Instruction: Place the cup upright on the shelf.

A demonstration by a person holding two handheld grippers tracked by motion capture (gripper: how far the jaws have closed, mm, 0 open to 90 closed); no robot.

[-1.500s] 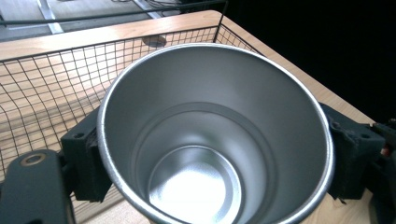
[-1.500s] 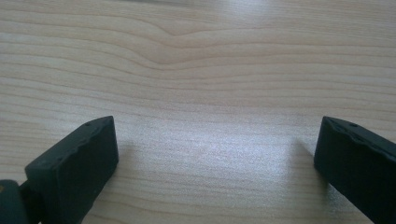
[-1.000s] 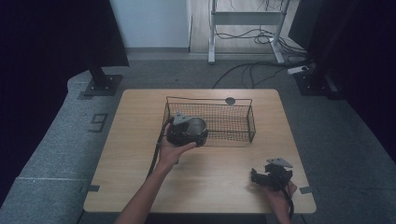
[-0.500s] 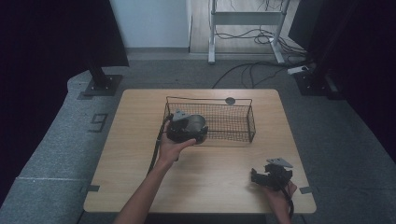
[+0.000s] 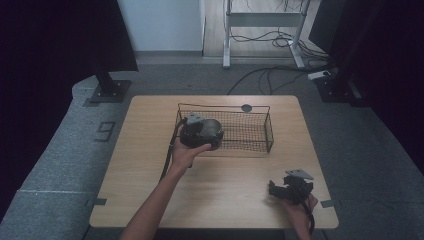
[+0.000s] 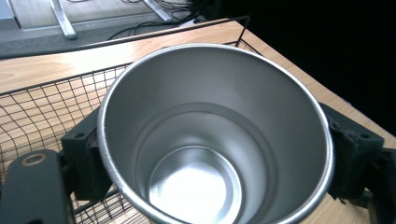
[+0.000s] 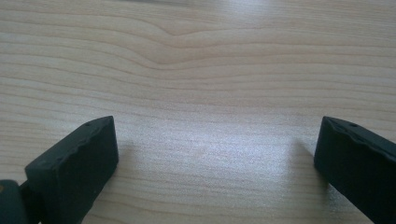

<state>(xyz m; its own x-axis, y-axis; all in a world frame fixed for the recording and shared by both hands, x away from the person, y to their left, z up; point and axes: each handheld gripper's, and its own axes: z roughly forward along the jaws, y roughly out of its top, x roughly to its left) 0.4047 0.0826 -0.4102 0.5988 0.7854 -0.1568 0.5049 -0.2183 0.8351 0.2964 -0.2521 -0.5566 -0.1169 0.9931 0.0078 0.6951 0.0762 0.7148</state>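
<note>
While the left gripper (image 5: 202, 132) is held over the near left end of the wire basket (image 5: 250, 131), a steel cup (image 6: 215, 135) is clamped between its two black jaws, one pressed against each side of the cup's wall. Seen from the left gripper view, the cup's open mouth is turned toward the camera, with the basket's mesh behind it. Well apart from the basket, at the near right of the wooden table (image 5: 150, 165), the right gripper (image 7: 215, 158) is rested low over bare wood, its jaws spread wide with nothing between them.
</note>
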